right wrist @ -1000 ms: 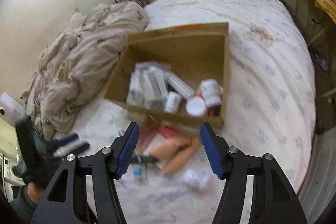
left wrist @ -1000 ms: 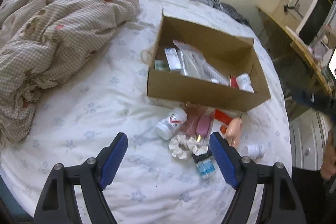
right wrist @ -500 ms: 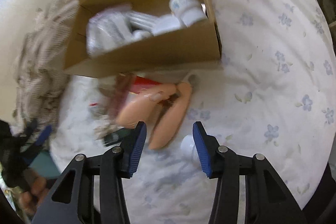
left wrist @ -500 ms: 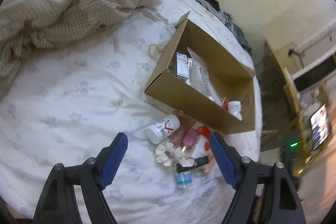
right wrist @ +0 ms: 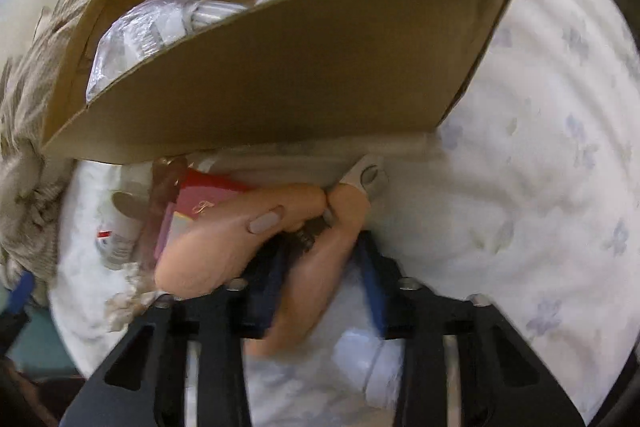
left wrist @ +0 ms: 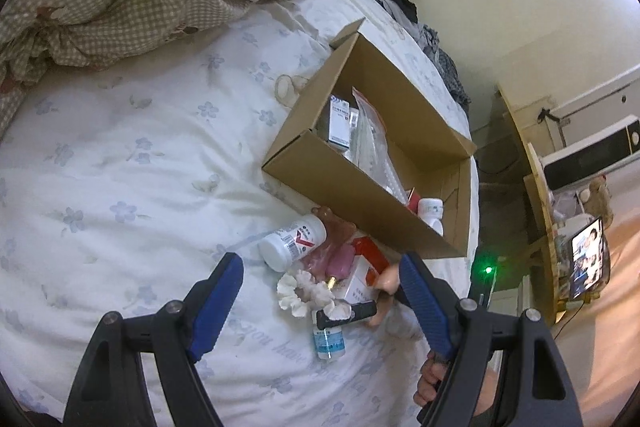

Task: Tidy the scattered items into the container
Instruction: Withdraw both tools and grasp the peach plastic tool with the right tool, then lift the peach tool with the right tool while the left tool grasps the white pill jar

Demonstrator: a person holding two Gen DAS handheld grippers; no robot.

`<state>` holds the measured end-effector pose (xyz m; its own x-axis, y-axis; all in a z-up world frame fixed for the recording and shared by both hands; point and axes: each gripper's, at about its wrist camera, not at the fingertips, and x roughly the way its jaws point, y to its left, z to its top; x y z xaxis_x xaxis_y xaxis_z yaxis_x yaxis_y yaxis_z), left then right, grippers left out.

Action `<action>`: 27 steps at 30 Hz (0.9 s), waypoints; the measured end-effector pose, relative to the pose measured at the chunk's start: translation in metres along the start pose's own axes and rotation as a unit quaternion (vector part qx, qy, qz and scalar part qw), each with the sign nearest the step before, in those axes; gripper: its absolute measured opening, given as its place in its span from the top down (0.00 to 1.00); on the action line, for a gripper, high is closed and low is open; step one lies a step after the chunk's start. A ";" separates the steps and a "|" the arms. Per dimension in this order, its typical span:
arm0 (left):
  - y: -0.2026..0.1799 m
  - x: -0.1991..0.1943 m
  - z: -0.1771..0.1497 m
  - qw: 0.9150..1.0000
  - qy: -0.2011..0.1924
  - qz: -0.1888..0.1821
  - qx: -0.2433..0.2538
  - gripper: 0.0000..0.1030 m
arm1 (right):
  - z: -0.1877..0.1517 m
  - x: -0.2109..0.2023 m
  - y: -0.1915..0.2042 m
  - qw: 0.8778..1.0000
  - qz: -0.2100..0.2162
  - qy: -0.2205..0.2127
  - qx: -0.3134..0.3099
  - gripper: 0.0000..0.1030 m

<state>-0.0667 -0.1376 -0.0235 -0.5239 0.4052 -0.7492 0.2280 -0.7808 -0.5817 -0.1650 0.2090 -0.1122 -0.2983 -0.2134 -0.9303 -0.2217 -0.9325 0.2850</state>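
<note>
Right hand-held gripper (right wrist: 320, 259) has dropped low onto the pile just near of the box (right wrist: 280, 67), jaws narrowed around a peach toy (right wrist: 312, 267); blur hides whether they grip it. Left hand-held gripper (left wrist: 320, 291) hovers wide open, empty, over bottle (left wrist: 292, 241), scrunchie (left wrist: 304, 297) on the bed (left wrist: 120, 187).

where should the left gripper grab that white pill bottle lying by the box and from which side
Grip the white pill bottle across its round body, mid-label, coming down from above with the fingers either side of its long axis. It lies on its side on the bed sheet, cap end towards the cardboard box, so the ends are crowded. The left gripper is open wide enough.
</note>
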 end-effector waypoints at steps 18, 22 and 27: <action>-0.024 0.033 -0.001 0.983 0.069 0.087 0.146 0.22 | -0.016 -0.155 -0.003 0.984 0.127 -0.103 -0.075 0.70; -0.052 0.052 -0.002 0.952 0.096 0.116 0.268 0.22 | -0.024 -0.174 -0.005 0.977 0.158 -0.123 -0.073 0.70; -0.063 0.086 0.003 0.912 0.121 0.148 0.362 0.22 | -0.022 -0.164 -0.003 0.975 0.177 -0.124 -0.053 0.70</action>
<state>-0.1286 -0.0545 -0.0504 -0.3107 0.1497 -0.9386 -0.3184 -0.9469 -0.0457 -0.0951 0.2404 0.0344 -0.5562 -0.4632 -0.6900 0.0291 -0.8407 0.5408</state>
